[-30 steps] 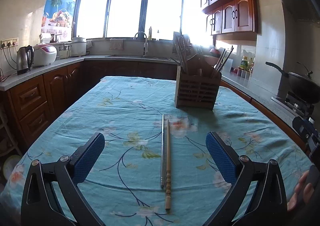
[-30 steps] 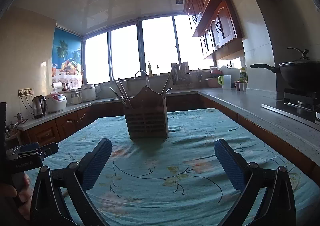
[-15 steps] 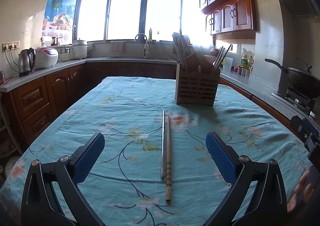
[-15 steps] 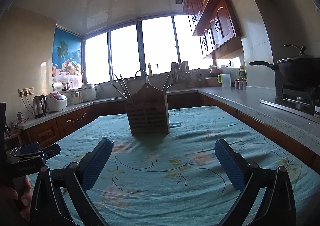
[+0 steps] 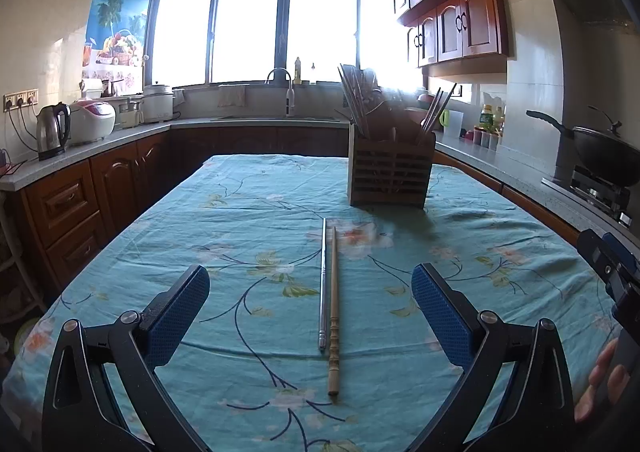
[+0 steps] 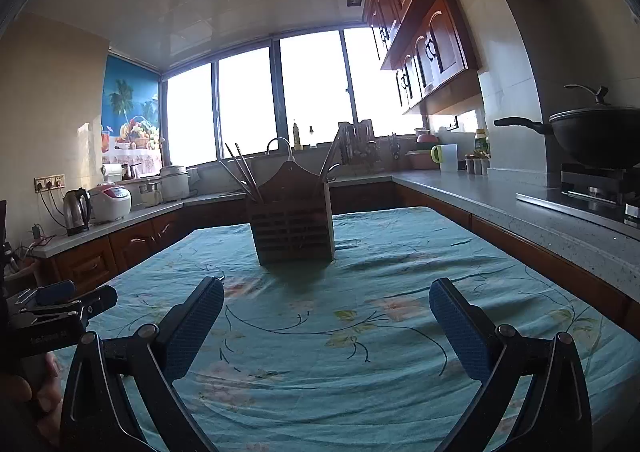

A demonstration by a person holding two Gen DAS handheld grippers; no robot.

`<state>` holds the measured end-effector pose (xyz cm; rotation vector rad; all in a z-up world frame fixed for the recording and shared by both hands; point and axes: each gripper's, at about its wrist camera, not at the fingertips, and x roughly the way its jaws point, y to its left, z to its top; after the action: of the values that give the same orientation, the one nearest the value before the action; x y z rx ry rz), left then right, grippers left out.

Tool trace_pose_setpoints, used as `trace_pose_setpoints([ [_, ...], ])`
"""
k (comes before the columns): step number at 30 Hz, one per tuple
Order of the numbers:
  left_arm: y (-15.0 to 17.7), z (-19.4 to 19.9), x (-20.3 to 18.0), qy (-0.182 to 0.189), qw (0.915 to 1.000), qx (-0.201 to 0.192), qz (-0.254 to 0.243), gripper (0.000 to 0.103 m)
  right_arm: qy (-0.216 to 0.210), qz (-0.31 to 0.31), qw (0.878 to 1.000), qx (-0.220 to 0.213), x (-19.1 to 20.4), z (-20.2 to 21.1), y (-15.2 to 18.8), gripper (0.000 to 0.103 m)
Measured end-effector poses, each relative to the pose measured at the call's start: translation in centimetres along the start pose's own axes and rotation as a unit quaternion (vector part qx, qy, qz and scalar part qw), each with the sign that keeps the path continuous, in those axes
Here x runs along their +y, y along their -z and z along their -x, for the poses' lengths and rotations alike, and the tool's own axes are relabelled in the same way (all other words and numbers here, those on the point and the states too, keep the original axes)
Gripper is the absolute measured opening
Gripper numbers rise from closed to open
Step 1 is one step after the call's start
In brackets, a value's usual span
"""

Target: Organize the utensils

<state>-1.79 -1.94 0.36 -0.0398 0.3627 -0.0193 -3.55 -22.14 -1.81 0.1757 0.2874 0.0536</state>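
Flanking metal chopstick [image 5: 323, 284] and wooden chopstick [image 5: 333, 312], spread left gripper [image 5: 310, 292], touching neither.

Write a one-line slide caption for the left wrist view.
Open left gripper over a metal chopstick and a wooden chopstick lying side by side on the floral tablecloth, before the utensil holder.

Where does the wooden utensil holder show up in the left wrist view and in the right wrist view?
Left wrist: the wooden utensil holder stands right of centre, beyond the two chopsticks on the tablecloth.
Right wrist: the holder stands near the centre, ahead of the open tongs.
Shared landmark: the black wok on the stove at the right.
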Motion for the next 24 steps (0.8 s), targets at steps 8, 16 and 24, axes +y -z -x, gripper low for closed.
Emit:
trace_pose_setpoints([
  [8,0.19,0.03,-0.05,-0.005,1.0000,-0.001,-0.004,0.103,-0.001,-0.004,1.000,-0.009,-0.31,0.17,0.14,0.103],
  [16,0.37,0.51,-0.40,-0.013,0.9997,-0.013,-0.018,0.103,-0.004,-0.008,1.000,-0.009,-0.52,0.15,0.64,0.103],
  [24,0.34,0.54,-0.65,-0.012,0.9995,-0.013,-0.025,0.103,-0.004,-0.009,1.000,-0.011,-0.54,0.27,0.61,0.103],
])
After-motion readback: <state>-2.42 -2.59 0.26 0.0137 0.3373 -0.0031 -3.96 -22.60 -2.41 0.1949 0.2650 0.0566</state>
